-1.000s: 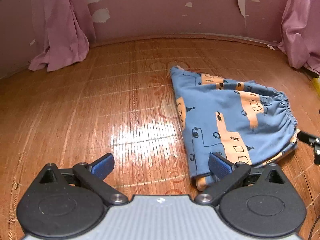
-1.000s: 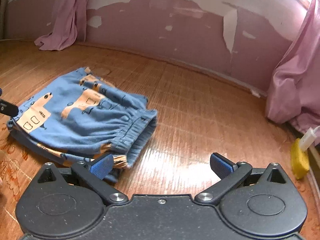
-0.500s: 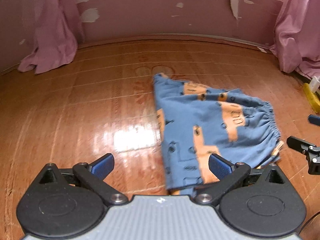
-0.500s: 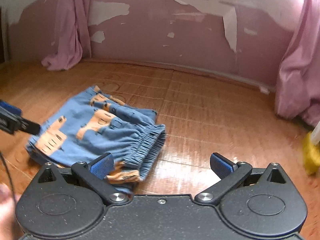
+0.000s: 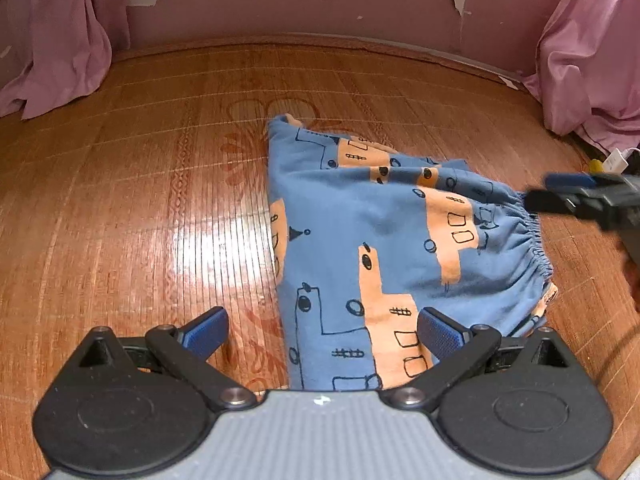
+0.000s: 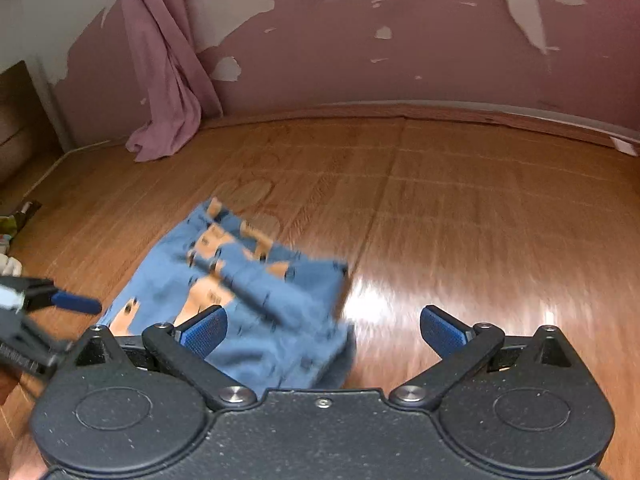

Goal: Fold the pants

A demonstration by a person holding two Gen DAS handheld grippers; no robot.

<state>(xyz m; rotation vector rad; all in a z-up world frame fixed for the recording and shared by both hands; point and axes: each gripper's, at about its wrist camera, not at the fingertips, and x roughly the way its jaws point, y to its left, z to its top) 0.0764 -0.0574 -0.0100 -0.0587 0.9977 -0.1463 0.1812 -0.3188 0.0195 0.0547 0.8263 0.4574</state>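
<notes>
Lying folded on the floor [image 5: 140, 200], the pants [image 5: 380, 240] sit beneath both grippers' wide-open, empty fingers [image 5: 438, 332].

Probably a home: peeling pink wall [image 5: 280, 0], curtains [image 5: 592, 60], bamboo mat [image 5: 140, 200]

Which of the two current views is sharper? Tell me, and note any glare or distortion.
The left wrist view is sharper: the print on the pants reads crisply, though the right gripper at its edge is smeared. The right wrist view is motion-blurred, the pants streaked. Both show white glare on the wooden floor and fisheye bending along the wall's base.
</notes>
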